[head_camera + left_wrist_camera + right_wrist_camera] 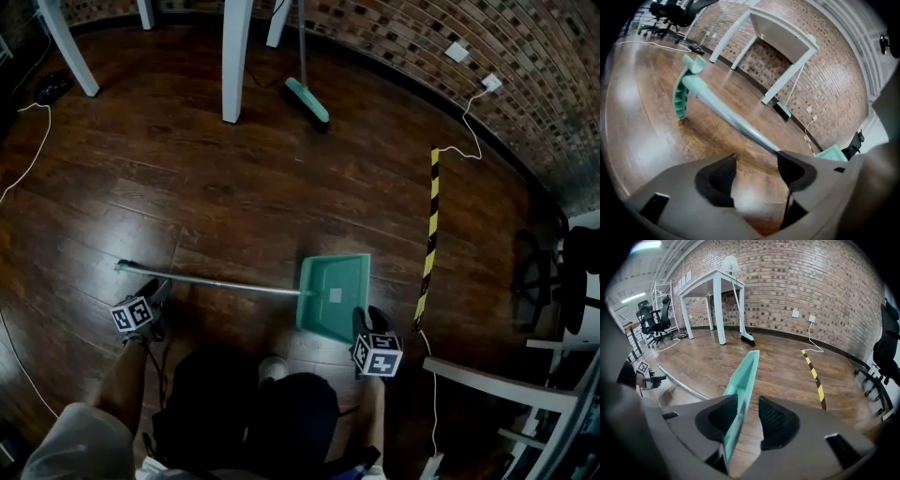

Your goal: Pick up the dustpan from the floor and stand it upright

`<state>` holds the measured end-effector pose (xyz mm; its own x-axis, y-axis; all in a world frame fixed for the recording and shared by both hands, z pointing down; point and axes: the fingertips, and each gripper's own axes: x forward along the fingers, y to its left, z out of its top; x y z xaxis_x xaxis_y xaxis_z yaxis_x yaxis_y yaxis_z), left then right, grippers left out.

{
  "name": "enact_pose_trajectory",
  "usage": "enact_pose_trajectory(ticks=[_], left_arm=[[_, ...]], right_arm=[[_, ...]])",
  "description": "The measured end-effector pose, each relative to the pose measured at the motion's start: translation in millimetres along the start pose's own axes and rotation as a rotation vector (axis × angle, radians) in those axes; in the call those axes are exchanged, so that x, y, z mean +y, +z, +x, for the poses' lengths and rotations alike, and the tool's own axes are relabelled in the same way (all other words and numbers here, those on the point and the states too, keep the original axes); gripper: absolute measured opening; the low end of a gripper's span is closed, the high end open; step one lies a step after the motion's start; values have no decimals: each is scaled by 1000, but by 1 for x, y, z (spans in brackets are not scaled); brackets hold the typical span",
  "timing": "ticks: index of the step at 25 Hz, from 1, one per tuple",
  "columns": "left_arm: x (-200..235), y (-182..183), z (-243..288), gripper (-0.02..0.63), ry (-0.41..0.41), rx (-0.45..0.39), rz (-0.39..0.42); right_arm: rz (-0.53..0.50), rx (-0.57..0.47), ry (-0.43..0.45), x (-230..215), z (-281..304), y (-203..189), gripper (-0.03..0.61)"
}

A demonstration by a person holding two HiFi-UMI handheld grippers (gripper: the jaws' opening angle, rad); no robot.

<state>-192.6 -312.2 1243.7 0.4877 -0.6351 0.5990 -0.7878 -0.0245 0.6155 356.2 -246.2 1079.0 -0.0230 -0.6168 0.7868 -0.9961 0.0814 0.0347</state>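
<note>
right hand-held gripper point(747, 403) half-open astride dustpan point(746, 372) wall

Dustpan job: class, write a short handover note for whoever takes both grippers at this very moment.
left gripper: open and empty, low by the handle, which runs past its right jaw.
right gripper: open, jaws straddling the pan's side wall, not clamped.
dustpan: lying on the floor, handle out to the left.
Done: grippers in place.
To do: close, lift, stand it upright.

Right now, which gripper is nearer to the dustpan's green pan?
Right. The right gripper straddles the edge of the pan with open jaws; the left gripper sits by the far end of the handle, away from it.
</note>
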Motion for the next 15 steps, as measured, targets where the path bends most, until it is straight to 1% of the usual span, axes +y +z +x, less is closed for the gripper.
enact_pose_trajectory(ticks=[1, 5, 6, 9, 10, 11, 13, 15], left_arm=[[0, 6, 4, 305, -10, -26, -24], [-6, 30, 11, 305, -44, -135, -114], [-7, 35, 12, 305, -46, -162, -125], [-9, 50, 15, 303, -53, -219, -133], [-10, 54, 15, 262, -63, -235, -145], [-9, 57, 15, 190, -74, -249, -165], [-9, 59, 16, 158, -96, -262, -222], [-12, 63, 15, 147, -117, -268, -239]], right_arm=[[-1, 5, 9, -1, 3, -3, 150], [9, -12, 48, 1, 7, -1, 149], [7, -20, 49, 0, 7, 1, 142], [-7, -24, 54, 1, 11, 3, 91], [-12, -26, 46, 0, 12, 3, 69], [-11, -30, 37, -1, 13, 4, 63], [16, -41, 31, -4, 13, 3, 60], [58, -58, 33, -7, 12, 3, 58]])
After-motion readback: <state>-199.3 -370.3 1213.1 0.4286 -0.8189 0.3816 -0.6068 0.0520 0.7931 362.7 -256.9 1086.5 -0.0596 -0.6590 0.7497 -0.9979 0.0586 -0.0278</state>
